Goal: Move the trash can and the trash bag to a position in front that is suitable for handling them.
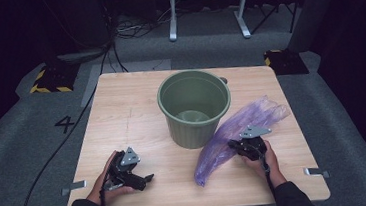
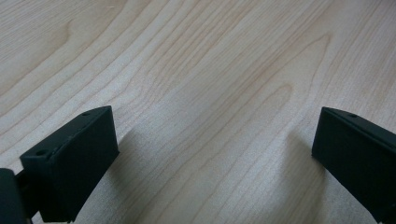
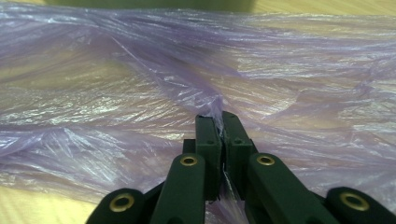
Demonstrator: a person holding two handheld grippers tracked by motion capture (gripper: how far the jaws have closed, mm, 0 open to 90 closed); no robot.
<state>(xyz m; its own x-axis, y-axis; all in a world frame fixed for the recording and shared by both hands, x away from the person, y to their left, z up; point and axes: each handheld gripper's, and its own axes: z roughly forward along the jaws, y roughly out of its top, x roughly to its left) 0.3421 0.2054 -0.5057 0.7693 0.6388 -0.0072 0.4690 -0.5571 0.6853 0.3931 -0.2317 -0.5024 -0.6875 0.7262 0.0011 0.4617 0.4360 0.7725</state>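
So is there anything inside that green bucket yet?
No, the high view shows the green bucket with a bare bottom; the purple bag lies beside it on the table.

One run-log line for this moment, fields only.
right gripper: shut on purple plastic bag | left gripper: open, over bare table | green bucket: upright, unlined

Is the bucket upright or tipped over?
Upright. The bucket stands on its base on the table, mouth facing up, its inside bottom visible.
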